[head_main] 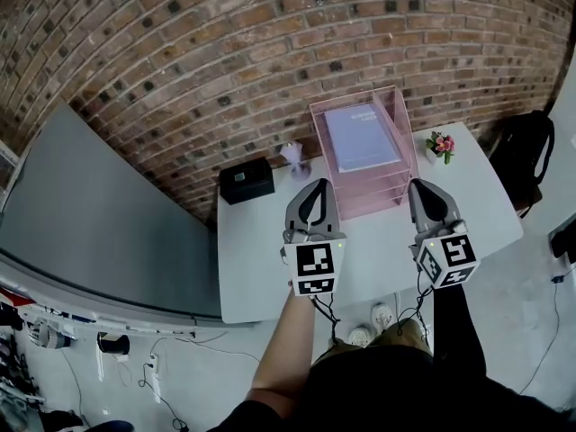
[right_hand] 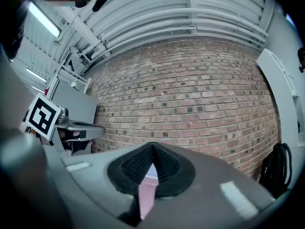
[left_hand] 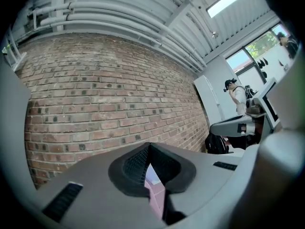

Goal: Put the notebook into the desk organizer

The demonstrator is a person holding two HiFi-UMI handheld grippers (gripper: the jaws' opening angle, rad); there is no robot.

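The lavender notebook (head_main: 360, 138) lies flat in the top tier of the pink clear desk organizer (head_main: 373, 198) at the back of the white table (head_main: 270, 268). My left gripper (head_main: 313, 189) hovers just in front of the organizer's left corner, jaws shut on nothing. My right gripper (head_main: 423, 189) hovers by the organizer's right front corner, also shut and empty. In the left gripper view the gripper (left_hand: 149, 145) points at the brick wall, with a sliver of pink showing between the jaws. The right gripper view shows my right gripper (right_hand: 152, 145) the same way.
A black box (head_main: 247, 180) and a small purple ornament (head_main: 297, 158) sit left of the organizer. A little flower pot (head_main: 440, 146) stands to its right. A black bag (head_main: 526, 156) rests beyond the table's right end. A grey panel (head_main: 90, 214) leans at the left.
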